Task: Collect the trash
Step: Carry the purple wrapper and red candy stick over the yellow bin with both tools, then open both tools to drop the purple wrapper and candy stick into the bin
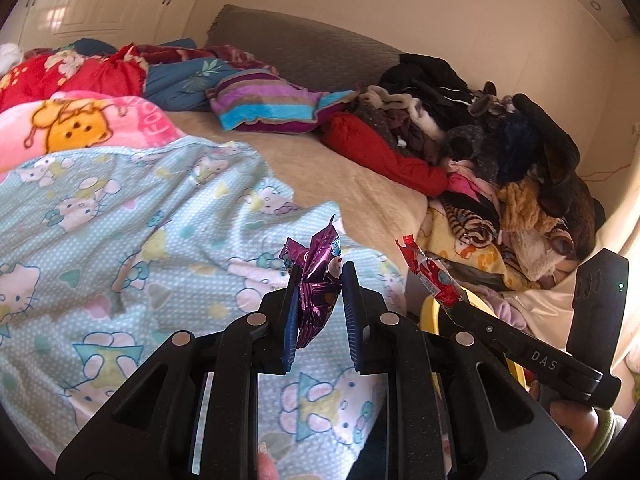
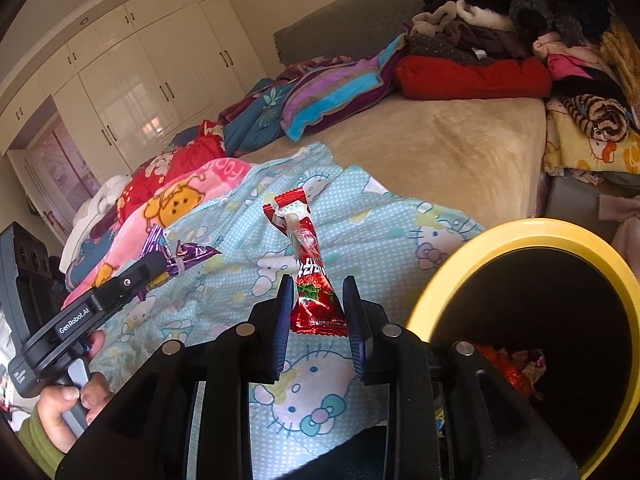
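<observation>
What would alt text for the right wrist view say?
The right claw grips a red snack wrapper above a cartoon-cat bedsheet, beside a yellow-rimmed bin holding wrappers. At left, the left claw holds a purple wrapper.

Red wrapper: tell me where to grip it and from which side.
Grip the red wrapper at its flat lower end, across its width, coming from below, as the right gripper does. The twisted, torn top is narrow and floppy, so it offers little hold.

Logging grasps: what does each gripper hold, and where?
Left gripper: purple wrapper, pinched mid-body. Right gripper: red wrapper, pinched at its lower end.
</observation>
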Demonstrator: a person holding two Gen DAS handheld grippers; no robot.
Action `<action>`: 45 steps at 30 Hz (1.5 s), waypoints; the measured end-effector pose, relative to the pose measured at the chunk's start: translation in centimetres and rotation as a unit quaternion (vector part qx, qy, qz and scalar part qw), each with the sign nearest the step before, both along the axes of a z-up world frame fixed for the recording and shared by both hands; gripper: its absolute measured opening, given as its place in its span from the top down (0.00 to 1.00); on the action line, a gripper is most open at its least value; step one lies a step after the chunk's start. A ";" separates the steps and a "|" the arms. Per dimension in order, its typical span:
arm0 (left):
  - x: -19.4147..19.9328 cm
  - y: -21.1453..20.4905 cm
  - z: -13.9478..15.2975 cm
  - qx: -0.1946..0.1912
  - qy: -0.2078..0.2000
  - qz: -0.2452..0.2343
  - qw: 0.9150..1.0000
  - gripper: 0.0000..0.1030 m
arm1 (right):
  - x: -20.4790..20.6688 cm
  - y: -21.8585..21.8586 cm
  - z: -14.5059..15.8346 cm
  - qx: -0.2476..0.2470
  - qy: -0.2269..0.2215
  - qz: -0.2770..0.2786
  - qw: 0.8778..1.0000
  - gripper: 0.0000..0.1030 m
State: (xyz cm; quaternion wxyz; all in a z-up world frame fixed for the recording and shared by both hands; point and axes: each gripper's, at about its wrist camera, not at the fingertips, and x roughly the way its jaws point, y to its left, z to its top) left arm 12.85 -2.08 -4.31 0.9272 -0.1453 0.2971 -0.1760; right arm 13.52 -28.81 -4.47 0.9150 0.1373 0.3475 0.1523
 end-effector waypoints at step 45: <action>-3.1 -16.4 -3.0 0.059 0.032 -0.185 0.980 0.49 | -7.0 -15.4 -1.6 -0.033 0.068 -0.163 0.984 0.35</action>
